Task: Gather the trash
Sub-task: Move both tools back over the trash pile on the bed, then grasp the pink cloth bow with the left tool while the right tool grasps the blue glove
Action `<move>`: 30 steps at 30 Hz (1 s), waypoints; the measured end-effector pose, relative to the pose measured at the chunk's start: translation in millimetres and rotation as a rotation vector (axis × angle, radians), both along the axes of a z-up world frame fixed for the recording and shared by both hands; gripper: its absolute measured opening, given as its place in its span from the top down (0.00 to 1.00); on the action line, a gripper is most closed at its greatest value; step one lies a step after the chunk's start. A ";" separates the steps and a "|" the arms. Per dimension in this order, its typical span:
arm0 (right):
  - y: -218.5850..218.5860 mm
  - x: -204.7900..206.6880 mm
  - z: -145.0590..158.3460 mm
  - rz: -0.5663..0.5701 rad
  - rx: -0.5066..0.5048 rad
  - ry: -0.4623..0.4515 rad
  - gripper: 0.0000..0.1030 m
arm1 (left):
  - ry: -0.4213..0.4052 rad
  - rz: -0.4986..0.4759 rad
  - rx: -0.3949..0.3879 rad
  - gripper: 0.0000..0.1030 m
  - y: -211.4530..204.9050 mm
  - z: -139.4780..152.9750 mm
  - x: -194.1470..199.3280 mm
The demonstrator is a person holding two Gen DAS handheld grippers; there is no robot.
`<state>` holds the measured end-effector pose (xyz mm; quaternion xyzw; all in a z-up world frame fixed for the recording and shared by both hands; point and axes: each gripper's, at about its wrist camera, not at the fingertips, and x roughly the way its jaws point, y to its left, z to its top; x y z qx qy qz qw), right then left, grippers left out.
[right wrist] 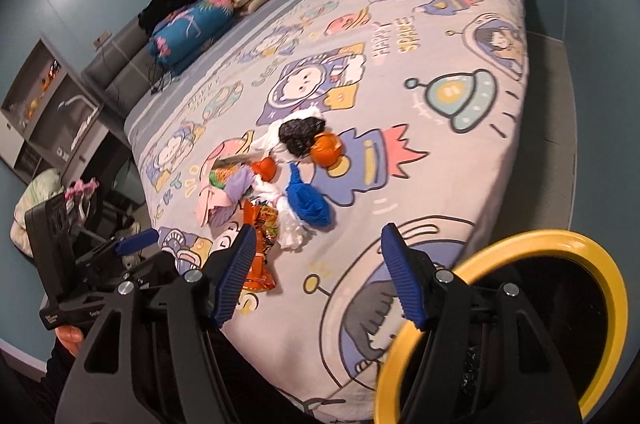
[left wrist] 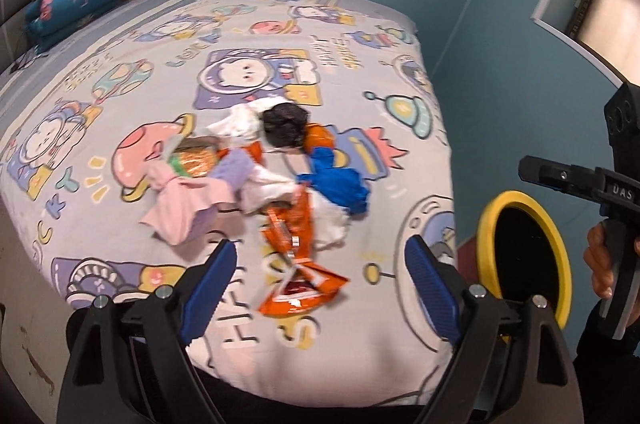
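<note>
A heap of trash [left wrist: 276, 168] is seen lying near the foot of the bed [left wrist: 120, 36], on the cartoon-printed sheet: an orange snack wrapper [left wrist: 296, 264] nearest the edge, a crumpled blue bag [left wrist: 336, 184], a black bag [left wrist: 284, 124], white plastic and pink and lilac scraps. A yellow-rimmed bin [right wrist: 520, 304] with a dark liner is placed just beside the bed's corner, below mattress level.

The left gripper [left wrist: 320, 288] is held above the orange wrapper, its jaws released and nothing pressed between the pads. The right gripper [right wrist: 316, 272] is likewise released and empty, poised over the sheet between the heap and the bin.

The step in hand is judged to be the approach to a first pick; no piece appears to have been gathered yet. For the next move, the left gripper would need to be lowered onto the wrapper and clenched on its crinkled edge, then carried across to the bin.
</note>
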<state>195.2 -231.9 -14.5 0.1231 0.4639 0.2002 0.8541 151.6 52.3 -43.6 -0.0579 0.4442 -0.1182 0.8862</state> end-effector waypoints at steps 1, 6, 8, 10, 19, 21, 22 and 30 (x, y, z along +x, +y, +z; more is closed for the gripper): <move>6.7 3.3 -1.8 0.013 -0.004 0.006 0.41 | 0.006 0.015 0.001 0.20 6.9 -3.5 2.2; 32.6 20.5 -12.1 0.056 -0.023 0.034 0.41 | 0.023 0.061 0.012 0.20 28.4 -17.0 10.7; 44.4 29.9 -18.5 0.071 -0.033 0.051 0.41 | 0.031 0.082 0.011 0.20 38.3 -23.1 15.5; 54.2 39.1 -25.0 0.081 -0.043 0.068 0.41 | 0.034 0.105 0.010 0.20 49.8 -28.1 20.3; 91.5 78.3 -62.2 0.106 -0.086 0.155 0.41 | 0.059 0.187 0.015 0.20 94.4 -49.7 39.3; 98.2 85.4 -69.8 0.108 -0.099 0.171 0.41 | 0.067 0.202 0.015 0.20 102.4 -54.7 43.7; 101.5 89.6 -74.1 0.108 -0.105 0.181 0.41 | 0.075 0.213 0.009 0.20 107.6 -58.8 46.7; 115.0 117.1 -102.5 0.099 -0.140 0.245 0.41 | 0.101 0.233 -0.031 0.20 123.6 -78.1 66.7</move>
